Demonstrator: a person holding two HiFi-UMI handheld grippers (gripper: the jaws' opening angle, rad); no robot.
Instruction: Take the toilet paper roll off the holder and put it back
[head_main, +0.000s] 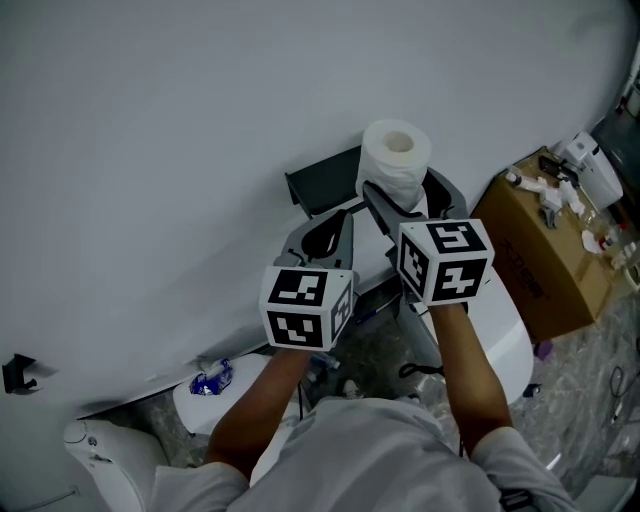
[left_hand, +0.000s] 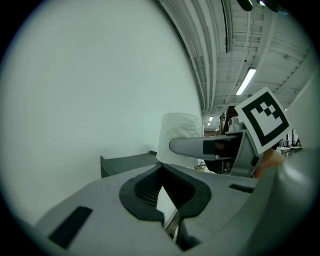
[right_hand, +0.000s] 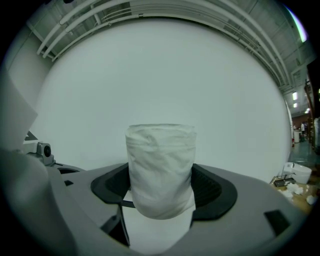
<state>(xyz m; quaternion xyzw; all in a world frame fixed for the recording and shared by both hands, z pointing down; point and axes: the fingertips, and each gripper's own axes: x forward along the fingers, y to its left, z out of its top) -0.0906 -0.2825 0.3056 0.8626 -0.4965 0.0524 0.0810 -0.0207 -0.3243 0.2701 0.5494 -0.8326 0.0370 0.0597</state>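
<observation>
A white toilet paper roll (head_main: 397, 158) stands upright close to the white wall, off the dark grey holder shelf (head_main: 322, 180) to its left. My right gripper (head_main: 405, 197) is shut on the roll's lower part; in the right gripper view the roll (right_hand: 160, 167) fills the space between the dark pads. My left gripper (head_main: 325, 236) hangs just left of and below the roll, shut with nothing in it. From the left gripper view (left_hand: 165, 189) I see the holder shelf (left_hand: 127, 162), the roll (left_hand: 179, 134) and one right finger (left_hand: 200, 146) across it.
A brown cardboard box (head_main: 545, 255) with small clutter on top stands at the right. A white toilet (head_main: 508, 345) lies under my right arm. A blue-printed wrapper (head_main: 212, 378) rests on a white surface at lower left. The plain wall is very near.
</observation>
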